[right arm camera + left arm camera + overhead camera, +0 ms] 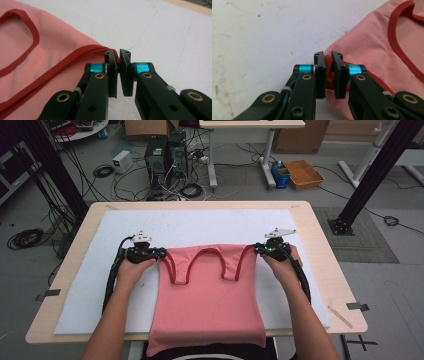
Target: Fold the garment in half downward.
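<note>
A pink tank top (207, 305) with dark red trim lies on the white mat (200, 227), its hem hanging over the table's near edge. My left gripper (161, 254) is shut on the top's left corner by the armhole; in the left gripper view the jaws pinch the tank top (367, 50) along its red trim, left gripper (328, 56). My right gripper (256, 249) is shut on the right corner. The right gripper view has the tank top (37, 60) with its red edge clamped between the jaws, right gripper (117, 54).
The mat covers most of a light wooden table (320, 245). A wooden stick (340, 316) lies near the table's right front corner. On the floor beyond stand computer towers (165, 157), cables, a brown tray (304, 174) and black frame posts (372, 175).
</note>
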Available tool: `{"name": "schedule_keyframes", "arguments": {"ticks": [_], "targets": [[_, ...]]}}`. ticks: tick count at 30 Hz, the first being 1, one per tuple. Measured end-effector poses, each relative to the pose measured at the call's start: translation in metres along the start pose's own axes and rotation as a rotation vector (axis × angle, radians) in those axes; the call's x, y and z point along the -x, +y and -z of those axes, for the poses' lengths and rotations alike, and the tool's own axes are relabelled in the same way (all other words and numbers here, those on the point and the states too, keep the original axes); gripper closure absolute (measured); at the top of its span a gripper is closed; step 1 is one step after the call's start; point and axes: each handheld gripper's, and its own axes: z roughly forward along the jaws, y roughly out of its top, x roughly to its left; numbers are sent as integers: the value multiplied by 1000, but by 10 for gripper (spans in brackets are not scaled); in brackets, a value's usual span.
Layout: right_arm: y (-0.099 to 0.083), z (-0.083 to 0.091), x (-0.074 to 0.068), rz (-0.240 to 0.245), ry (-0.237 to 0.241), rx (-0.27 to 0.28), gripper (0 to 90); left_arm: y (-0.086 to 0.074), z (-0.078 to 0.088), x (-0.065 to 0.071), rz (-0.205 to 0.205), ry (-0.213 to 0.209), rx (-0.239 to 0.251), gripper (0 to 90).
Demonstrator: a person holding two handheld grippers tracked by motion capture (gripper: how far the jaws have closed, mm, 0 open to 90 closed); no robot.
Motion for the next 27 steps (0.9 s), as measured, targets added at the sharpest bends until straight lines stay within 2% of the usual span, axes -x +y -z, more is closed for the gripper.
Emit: {"name": "schedule_keyframes", "arguments": {"ticks": [1, 8, 15, 18, 23, 27], "targets": [[1, 1, 2, 1, -6, 0, 869, 4, -2, -1, 15, -10, 1, 824], [12, 6, 16, -31, -23, 26, 868, 35, -13, -4, -13, -14, -8, 823], [28, 3, 28, -58, -32, 57, 867, 61, -18, -13, -9, 9, -6, 823], [35, 0, 31, -72, -32, 64, 867, 66, -17, -17, 4, 3, 9, 823], [46, -1, 32, -87, -19, 106, 867, 71, -12, -20, -1, 10, 29, 822], [46, 0, 29, -76, -8, 114, 867, 70, -5, -18, -6, -6, 55, 822]]}}
